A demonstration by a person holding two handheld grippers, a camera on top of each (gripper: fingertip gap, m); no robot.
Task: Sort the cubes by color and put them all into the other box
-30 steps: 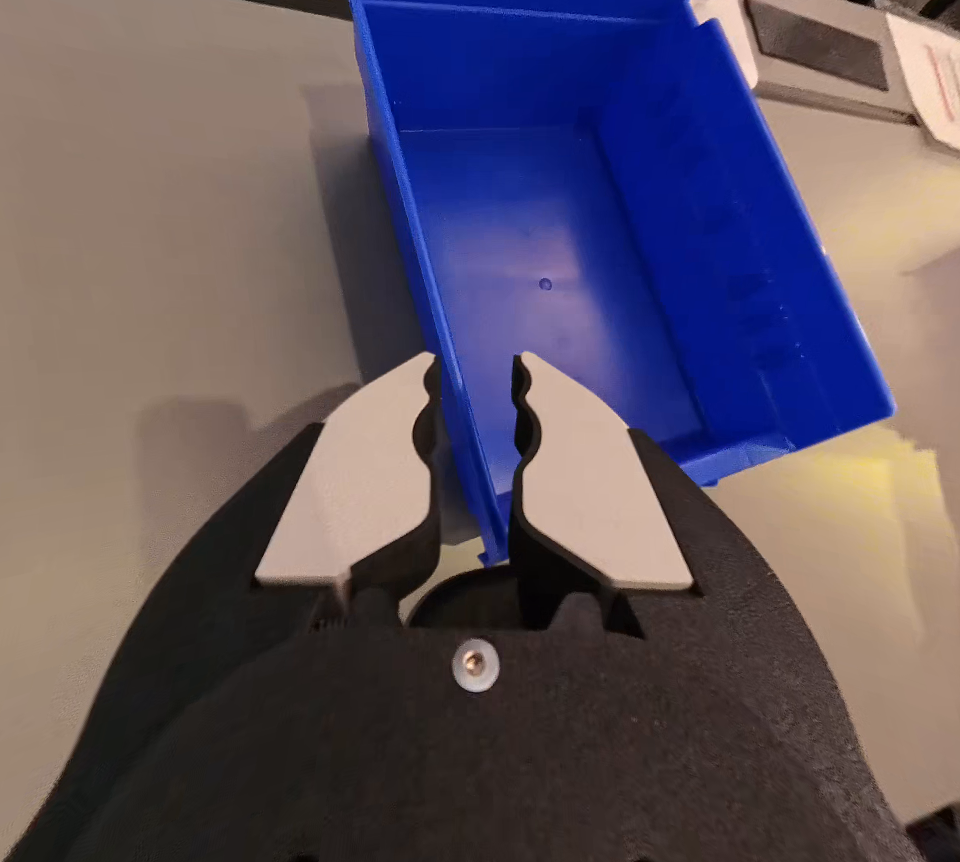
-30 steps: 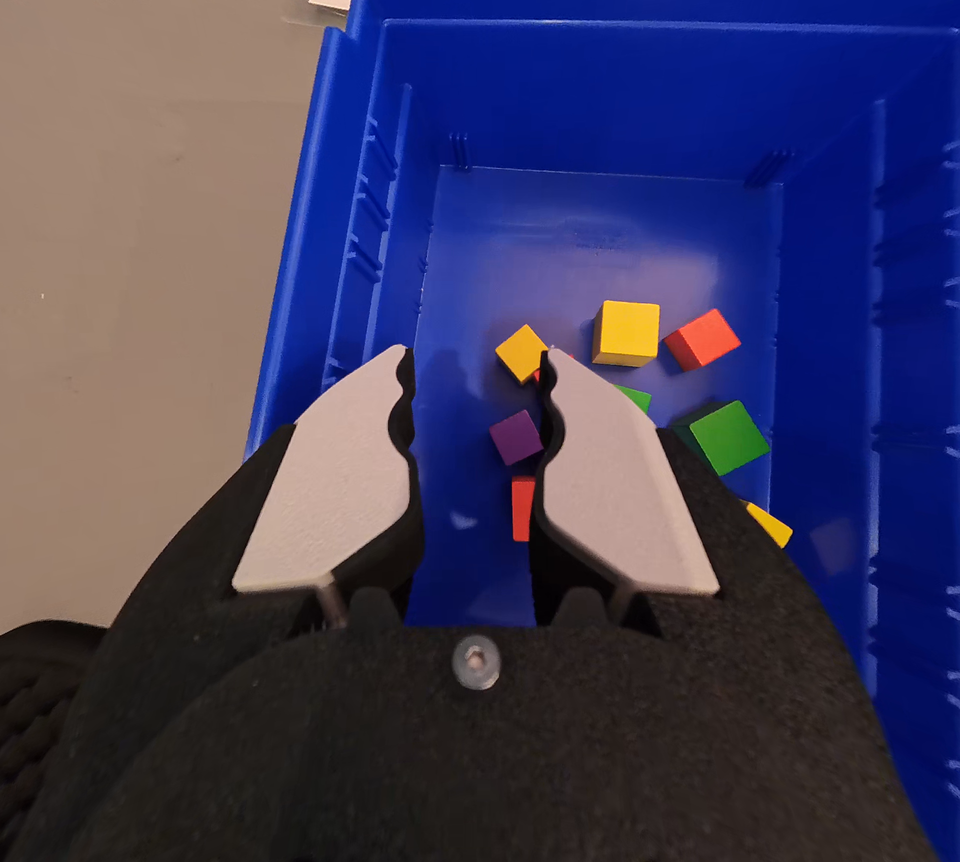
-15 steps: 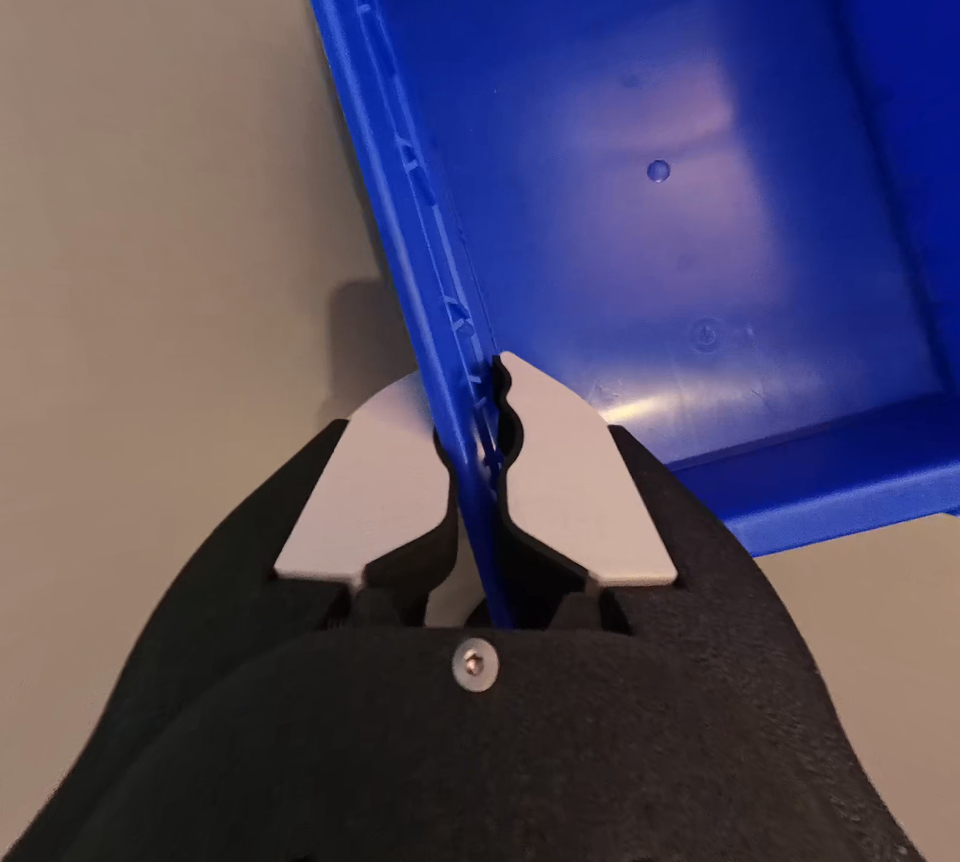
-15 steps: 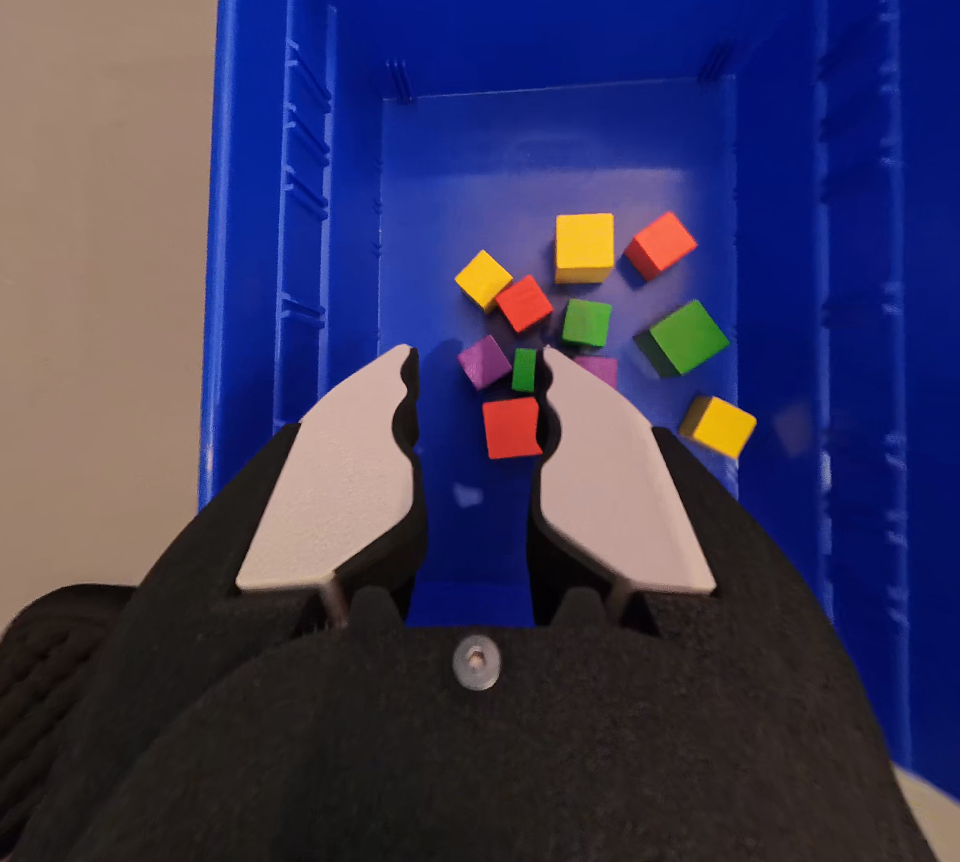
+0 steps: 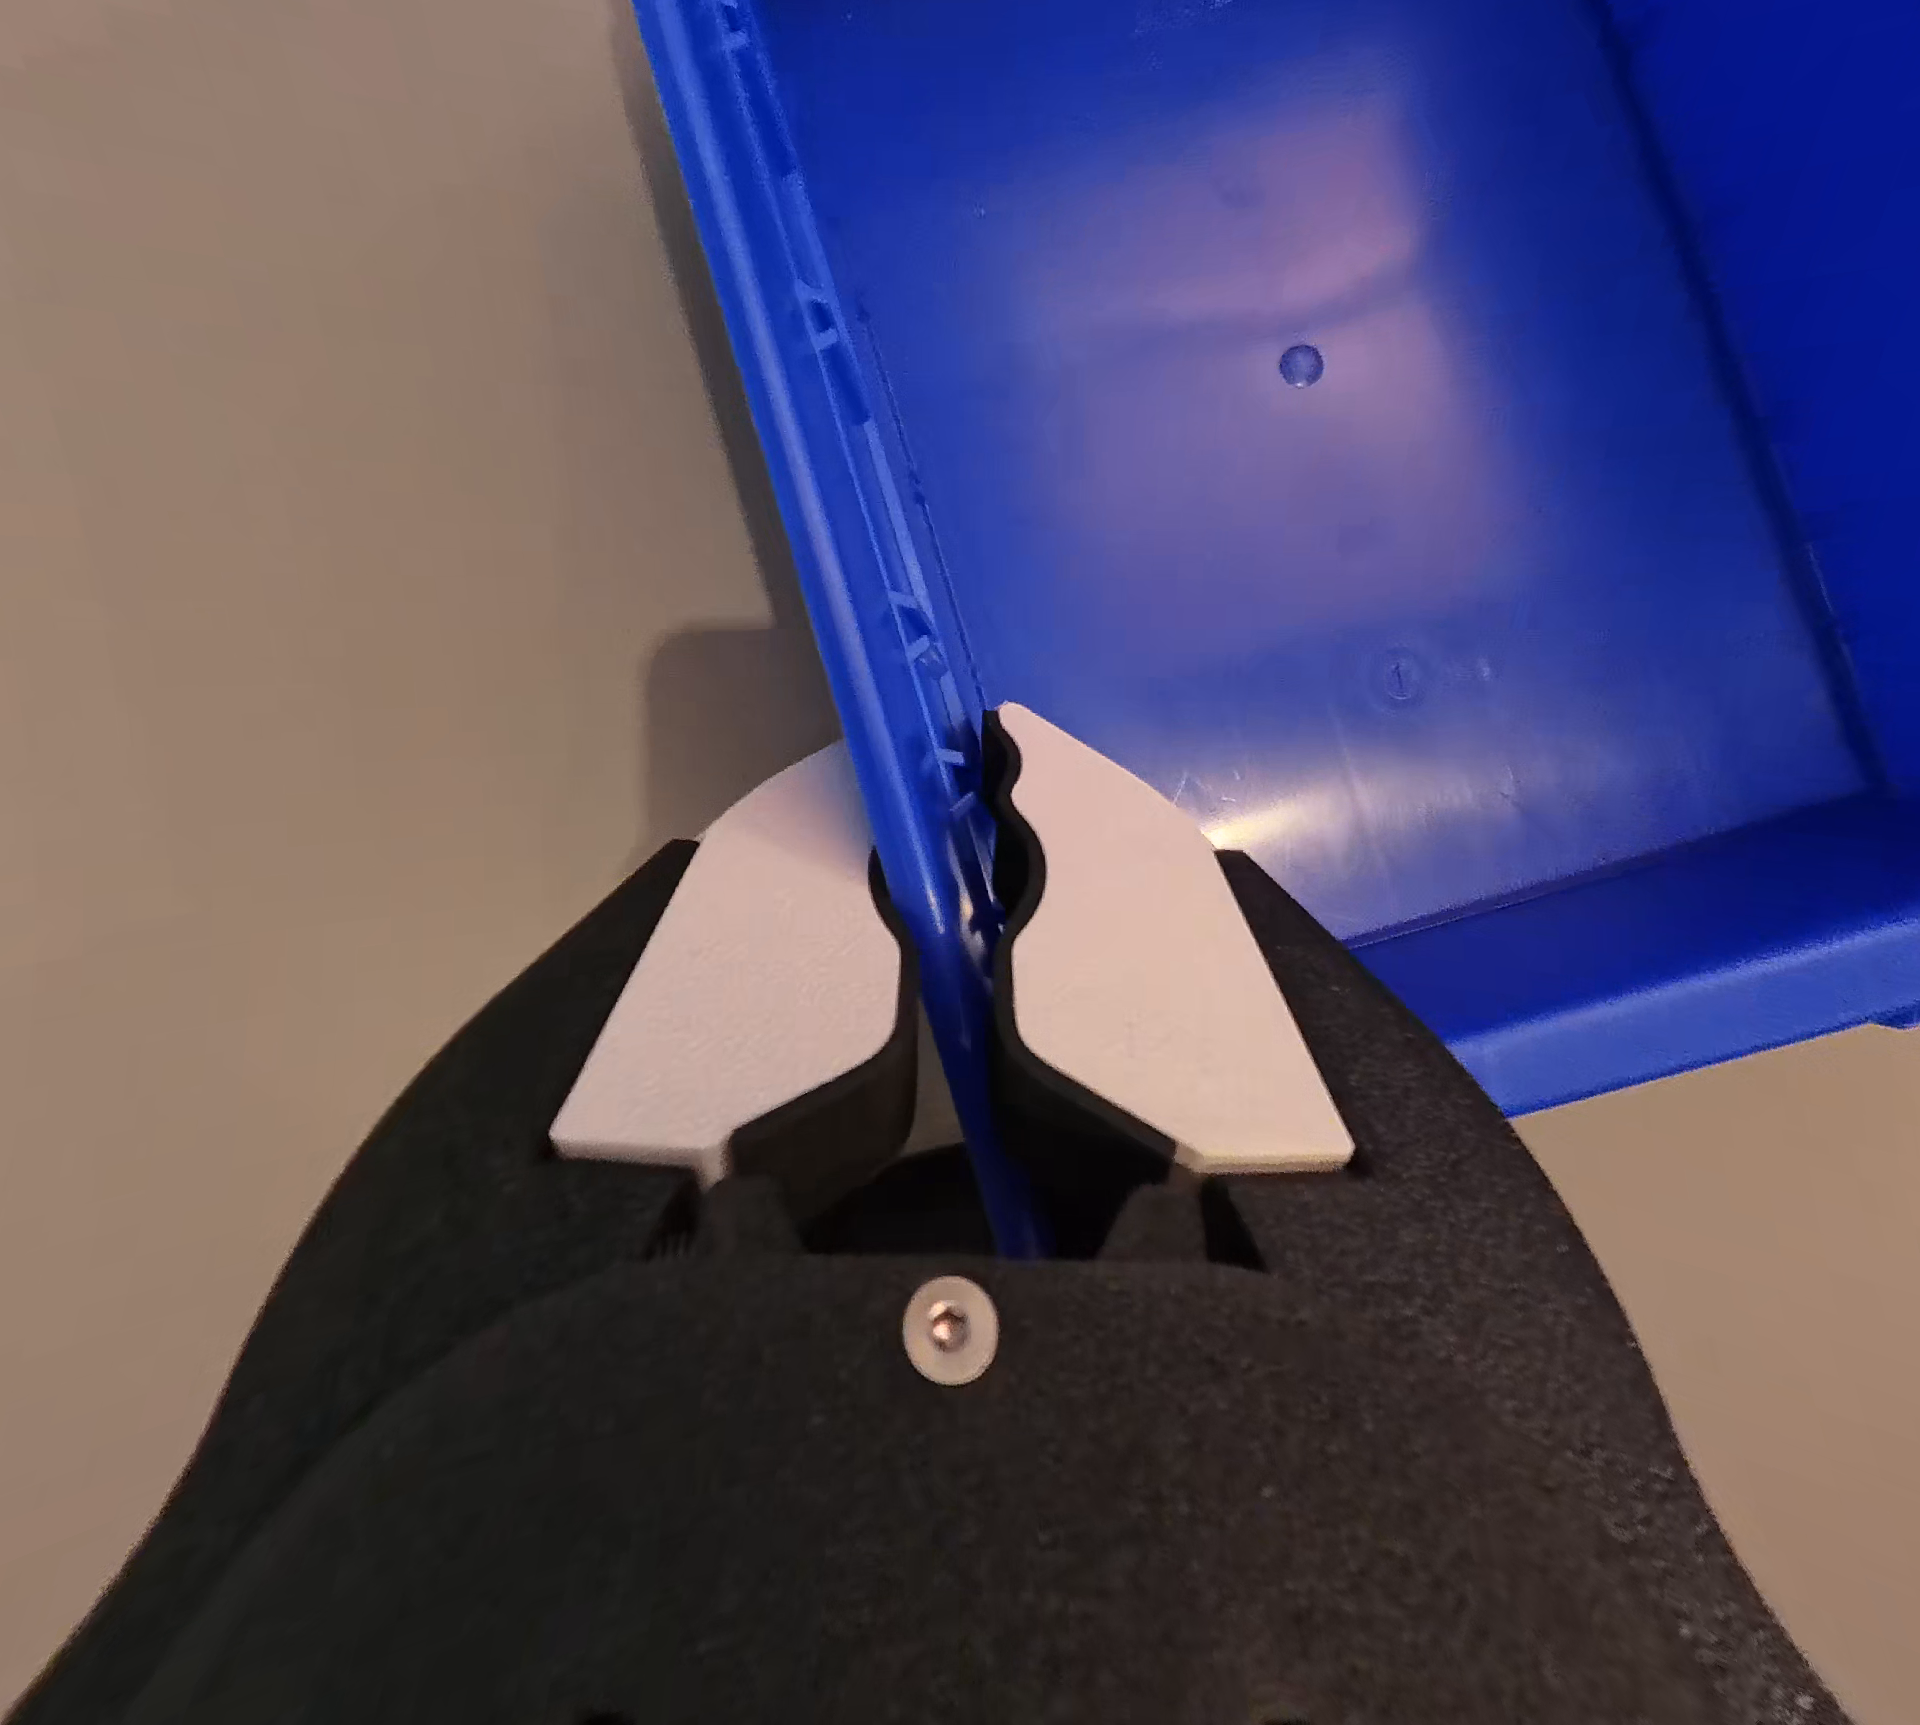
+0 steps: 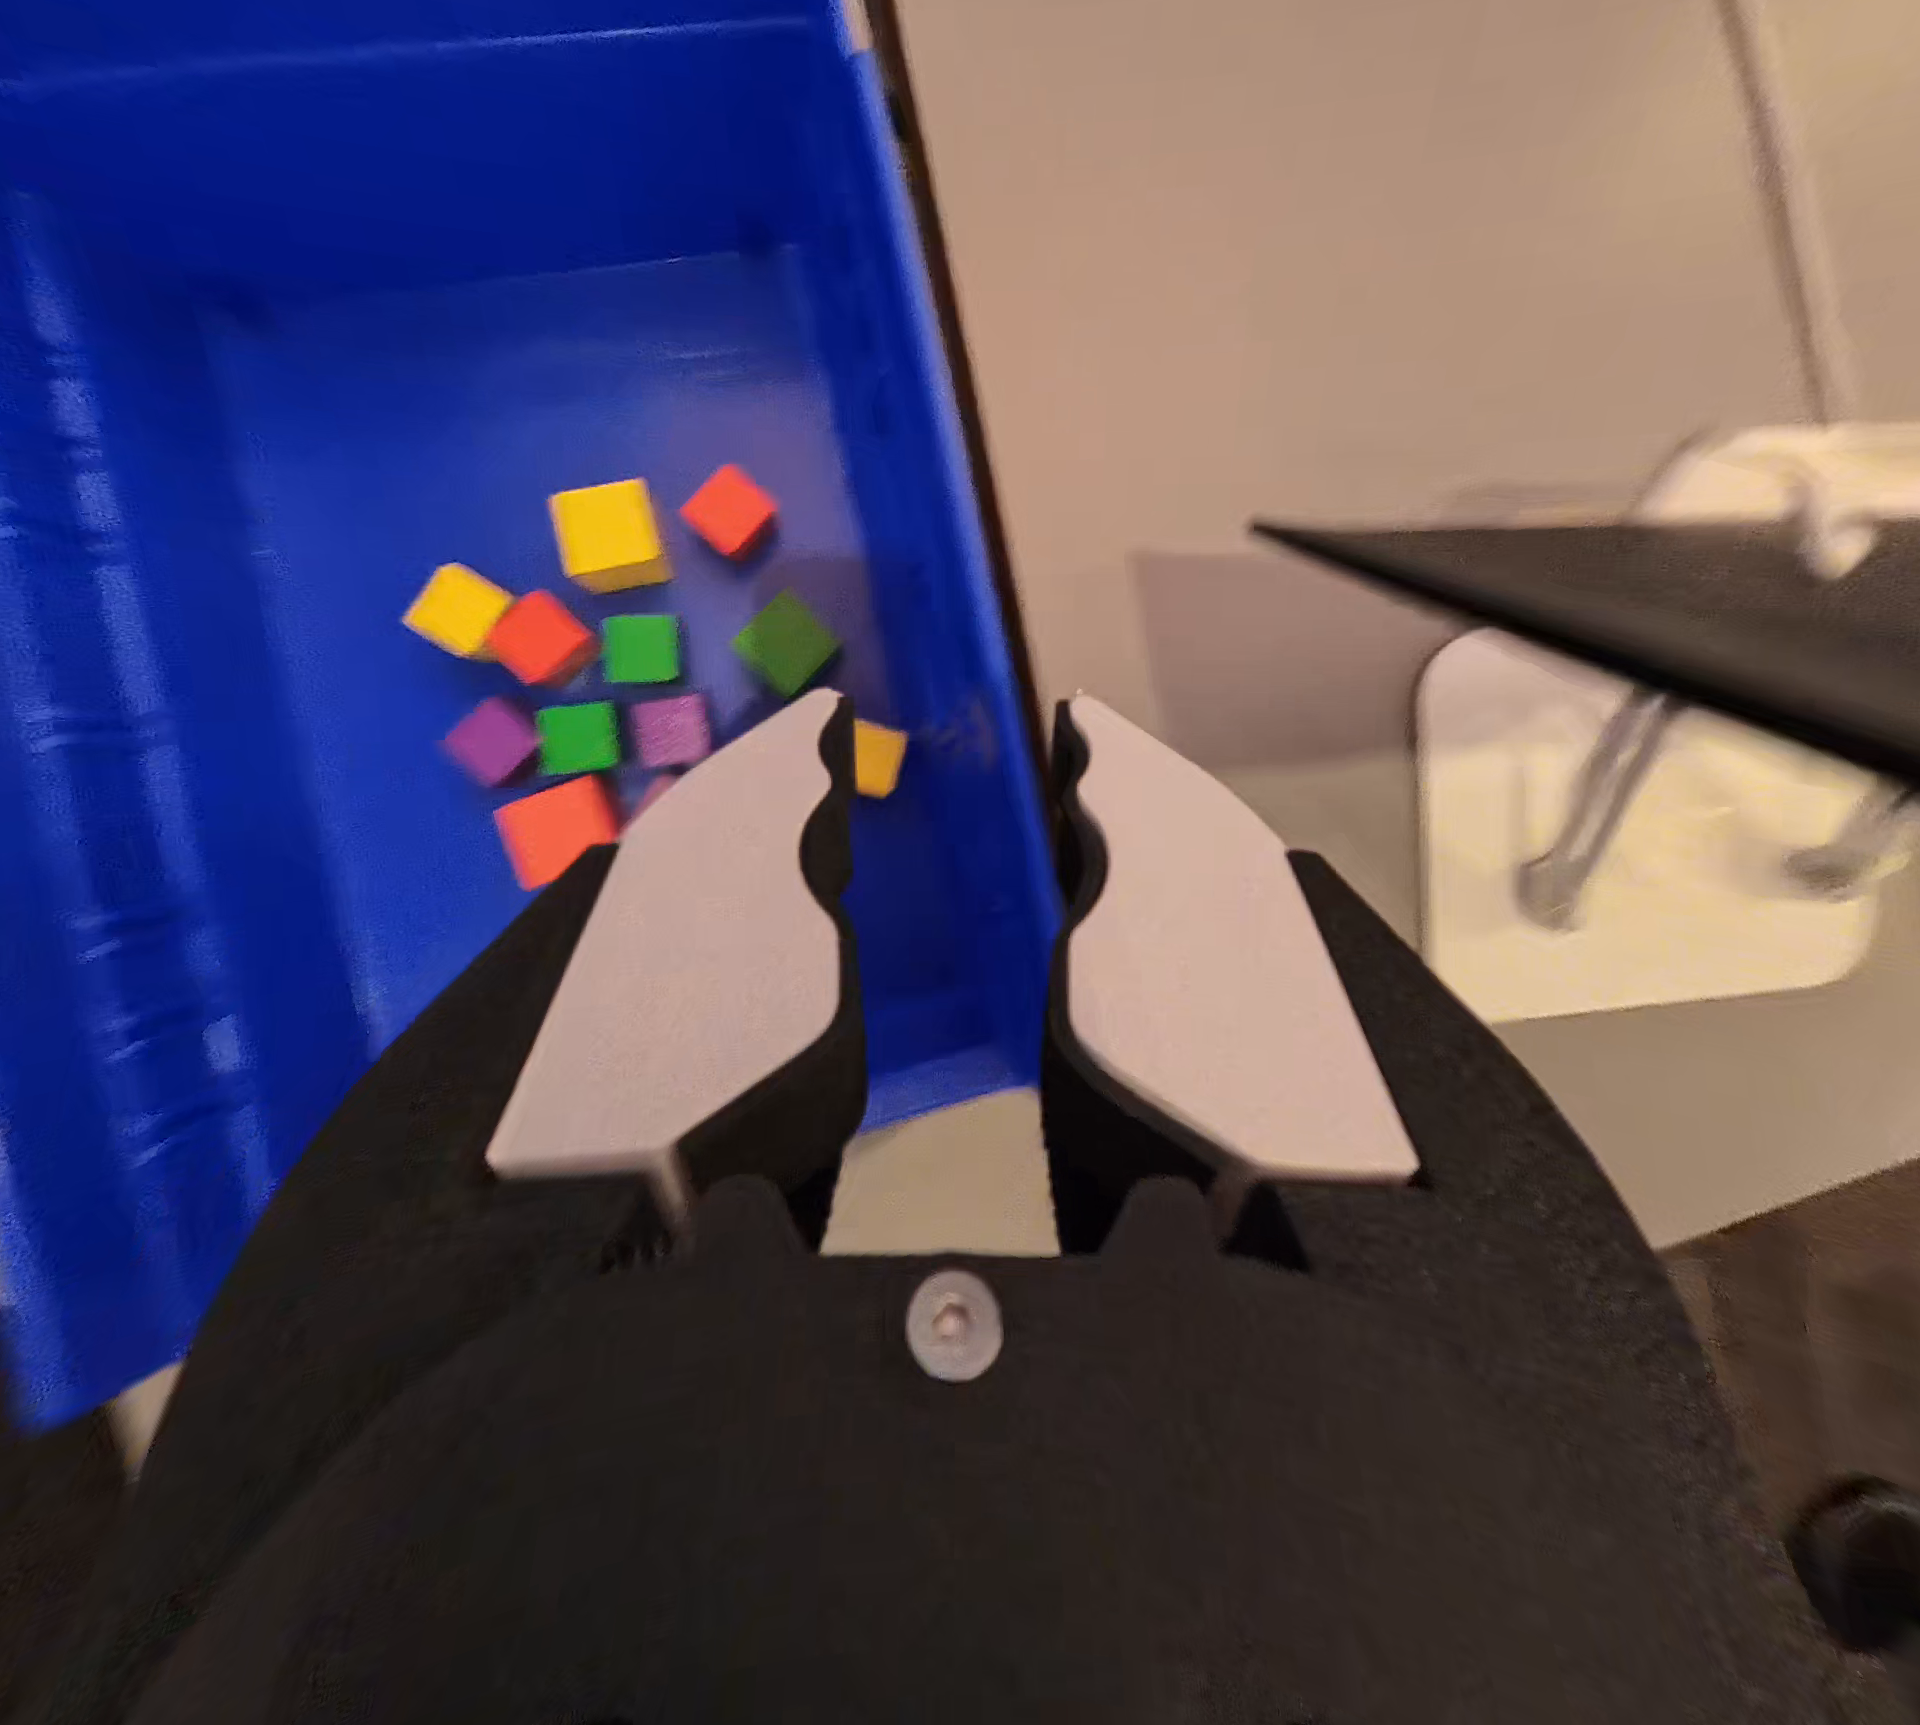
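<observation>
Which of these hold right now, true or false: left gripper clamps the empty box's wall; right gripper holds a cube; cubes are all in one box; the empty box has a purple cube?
1. The left gripper clamps the empty box's side wall. True.
2. The right gripper holds a cube. False: it is open, straddling the wall of the box of cubes.
3. All visible cubes lie in one box. True.
4. The empty box has a purple cube. False: nothing inside.

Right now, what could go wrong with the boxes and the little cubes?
The left gripper pinches only the thin side wall of the empty blue box, so the box might twist or slip if pulled. The right gripper is open astride the wall of the box of cubes; a bump could jostle the crowded cubes, making single ones harder to pick.
</observation>
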